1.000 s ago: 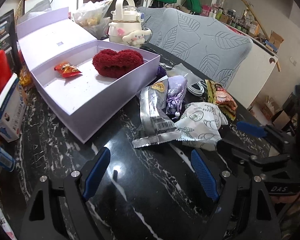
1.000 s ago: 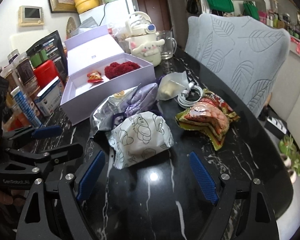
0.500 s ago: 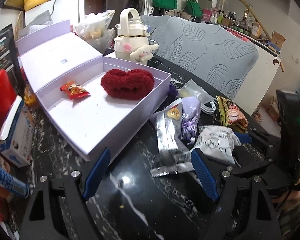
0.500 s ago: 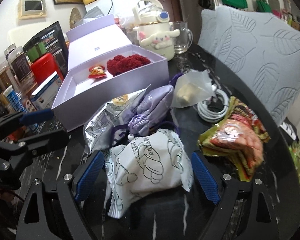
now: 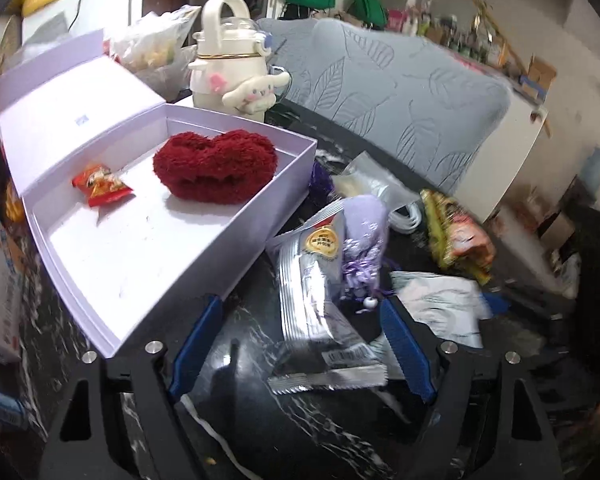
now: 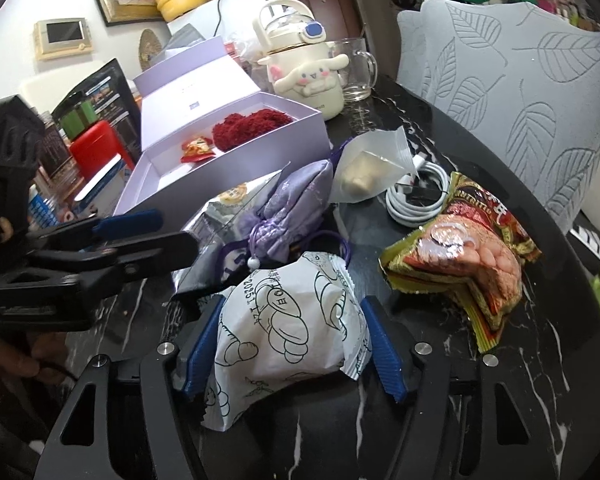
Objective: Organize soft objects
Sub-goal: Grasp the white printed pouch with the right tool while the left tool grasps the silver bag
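Note:
An open lilac box (image 5: 260,216) holds a red fuzzy heart (image 5: 216,168) and a small red snack packet (image 5: 100,186). On the black marble table, a silver snack packet (image 5: 320,320) lies between the fingers of my left gripper (image 5: 300,348). Its jaws are closing, and the left pad still stands apart from the packet. A lilac drawstring pouch (image 6: 296,204) lies just beyond. My right gripper (image 6: 292,344) is closing on a white cartoon-printed packet (image 6: 288,320), with both blue pads against its sides. In the right wrist view, the left gripper (image 6: 168,232) reaches in from the left.
A cream character kettle (image 6: 304,68) and a glass mug (image 6: 356,76) stand behind the box. A clear bag (image 6: 372,164), a coiled white cable (image 6: 416,196) and red-green snack packs (image 6: 472,256) lie to the right. A grey leaf-patterned chair (image 6: 520,64) borders the table. Jars and boxes (image 6: 96,148) crowd the left.
The left gripper slid toward the silver packet, which now lies between its narrowing fingers. The right gripper moved forward over the white packet and its pads closed in against it.

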`<action>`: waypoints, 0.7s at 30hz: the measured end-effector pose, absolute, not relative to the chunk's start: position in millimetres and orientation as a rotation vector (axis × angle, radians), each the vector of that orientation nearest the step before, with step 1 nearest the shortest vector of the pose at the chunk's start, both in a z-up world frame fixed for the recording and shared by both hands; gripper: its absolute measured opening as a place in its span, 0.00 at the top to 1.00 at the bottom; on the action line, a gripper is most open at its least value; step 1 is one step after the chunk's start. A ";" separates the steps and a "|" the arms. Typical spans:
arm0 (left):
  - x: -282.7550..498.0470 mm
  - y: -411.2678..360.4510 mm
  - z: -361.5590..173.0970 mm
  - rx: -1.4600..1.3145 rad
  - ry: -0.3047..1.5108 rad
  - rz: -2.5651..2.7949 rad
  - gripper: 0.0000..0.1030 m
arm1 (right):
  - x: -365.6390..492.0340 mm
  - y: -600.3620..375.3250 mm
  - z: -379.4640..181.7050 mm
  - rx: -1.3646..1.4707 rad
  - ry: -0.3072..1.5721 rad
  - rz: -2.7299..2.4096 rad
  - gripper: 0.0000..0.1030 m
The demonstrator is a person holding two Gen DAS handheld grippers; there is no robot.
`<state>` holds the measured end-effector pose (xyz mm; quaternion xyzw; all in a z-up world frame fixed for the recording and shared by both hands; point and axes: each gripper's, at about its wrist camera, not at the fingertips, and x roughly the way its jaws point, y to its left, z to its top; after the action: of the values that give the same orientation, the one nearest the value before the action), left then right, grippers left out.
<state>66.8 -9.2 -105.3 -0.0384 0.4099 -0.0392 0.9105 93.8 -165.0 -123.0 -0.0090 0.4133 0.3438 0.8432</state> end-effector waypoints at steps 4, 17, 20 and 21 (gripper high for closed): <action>78.1 -12.6 -120.7 -0.093 0.915 -0.116 0.55 | 89.6 -172.8 -122.1 -0.012 0.882 0.735 0.35; 44.4 -32.2 -117.3 -0.075 0.943 -0.115 0.67 | 74.7 -193.2 -120.6 0.007 0.890 0.716 0.35; 29.6 -40.9 -116.7 -0.068 0.957 -0.126 0.68 | 67.4 -199.2 -120.2 0.009 0.894 0.720 0.35; 25.1 -43.2 -116.4 -0.067 0.965 -0.127 0.68 | 64.1 -201.8 -119.8 0.006 0.894 0.718 0.35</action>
<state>25.1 -43.2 -116.4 -0.0323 0.4638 -0.0612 0.8833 64.1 -201.8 -119.8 0.0030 0.4228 0.3396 0.8402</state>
